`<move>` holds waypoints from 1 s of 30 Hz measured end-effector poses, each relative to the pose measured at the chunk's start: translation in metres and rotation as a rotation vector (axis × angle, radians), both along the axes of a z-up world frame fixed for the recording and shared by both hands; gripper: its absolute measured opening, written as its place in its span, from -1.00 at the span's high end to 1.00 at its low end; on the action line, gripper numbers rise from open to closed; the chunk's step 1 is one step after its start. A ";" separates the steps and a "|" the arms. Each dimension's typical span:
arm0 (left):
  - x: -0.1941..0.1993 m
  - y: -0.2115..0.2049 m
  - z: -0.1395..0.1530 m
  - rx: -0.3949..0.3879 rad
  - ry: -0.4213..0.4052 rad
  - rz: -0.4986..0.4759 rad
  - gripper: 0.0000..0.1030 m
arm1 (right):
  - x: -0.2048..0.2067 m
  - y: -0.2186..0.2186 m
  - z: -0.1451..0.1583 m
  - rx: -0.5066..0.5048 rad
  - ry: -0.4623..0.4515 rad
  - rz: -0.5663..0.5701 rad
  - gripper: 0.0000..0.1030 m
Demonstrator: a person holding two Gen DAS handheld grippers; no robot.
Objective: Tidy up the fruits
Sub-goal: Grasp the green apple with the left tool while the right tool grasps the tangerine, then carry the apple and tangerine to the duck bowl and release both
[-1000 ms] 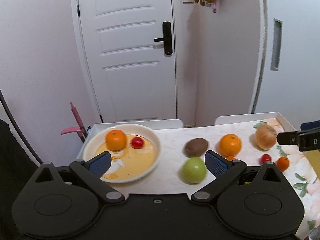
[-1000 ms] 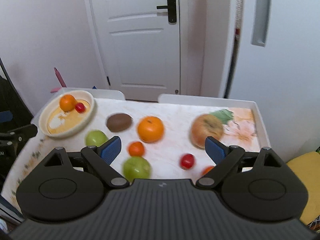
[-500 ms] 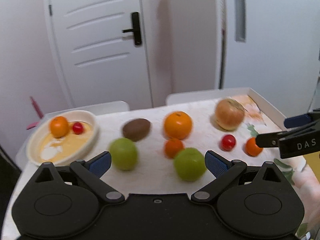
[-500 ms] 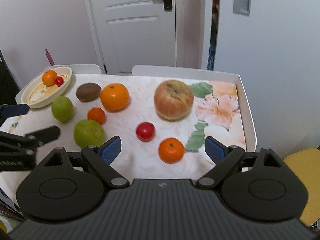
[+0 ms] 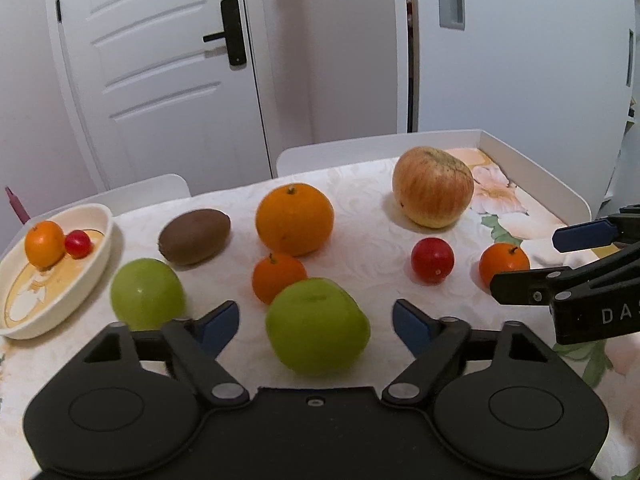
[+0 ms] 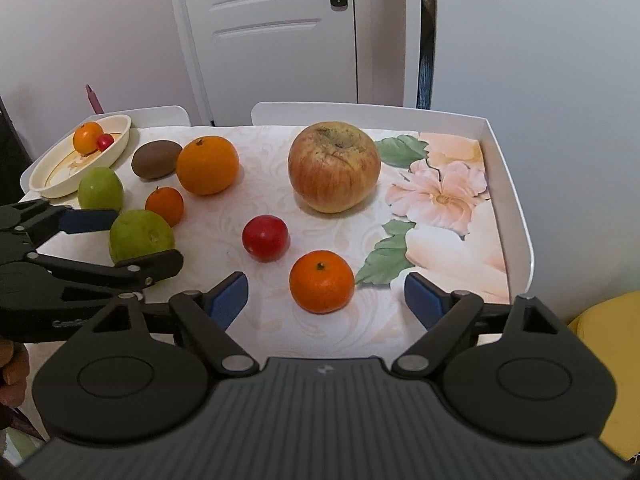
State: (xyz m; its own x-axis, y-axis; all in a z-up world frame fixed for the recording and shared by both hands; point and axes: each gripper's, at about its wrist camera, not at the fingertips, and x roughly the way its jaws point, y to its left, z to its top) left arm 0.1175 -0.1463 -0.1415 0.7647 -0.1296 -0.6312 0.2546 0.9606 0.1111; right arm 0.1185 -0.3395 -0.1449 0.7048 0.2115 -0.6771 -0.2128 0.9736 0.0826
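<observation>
Green apple [image 5: 317,326] between left hand-held gripper [image 5: 316,320] (open)

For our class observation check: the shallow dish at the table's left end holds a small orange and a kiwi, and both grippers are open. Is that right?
Not quite. The dish holds a small orange and a small red fruit, as the left wrist view shows; the kiwi lies on the table.

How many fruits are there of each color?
Orange: 4
Green: 2
Red: 2
Brown: 1
Red-yellow apple: 1
Total: 10
</observation>
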 end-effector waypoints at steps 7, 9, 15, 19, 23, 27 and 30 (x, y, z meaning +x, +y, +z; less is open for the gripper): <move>0.003 -0.001 -0.006 0.011 0.025 -0.007 -0.16 | 0.003 0.002 -0.005 0.005 0.009 0.004 -0.72; 0.001 0.000 -0.006 0.009 0.025 -0.008 -0.16 | 0.003 0.002 -0.006 0.004 0.009 0.003 -0.68; -0.003 0.002 -0.006 0.016 0.025 -0.013 -0.15 | 0.008 0.004 -0.008 0.002 0.011 0.001 -0.47; -0.005 0.005 -0.005 0.015 0.028 -0.013 -0.15 | 0.011 0.006 -0.010 -0.005 0.010 -0.001 -0.37; -0.007 0.010 -0.005 0.015 0.030 -0.010 -0.15 | 0.012 0.008 -0.012 -0.014 0.011 -0.003 -0.30; -0.008 0.015 -0.004 0.015 0.030 -0.007 -0.15 | 0.013 0.011 -0.013 -0.030 0.015 0.001 -0.04; -0.010 0.019 -0.001 0.010 0.022 0.000 -0.15 | 0.012 0.013 -0.011 -0.042 0.005 -0.004 -0.03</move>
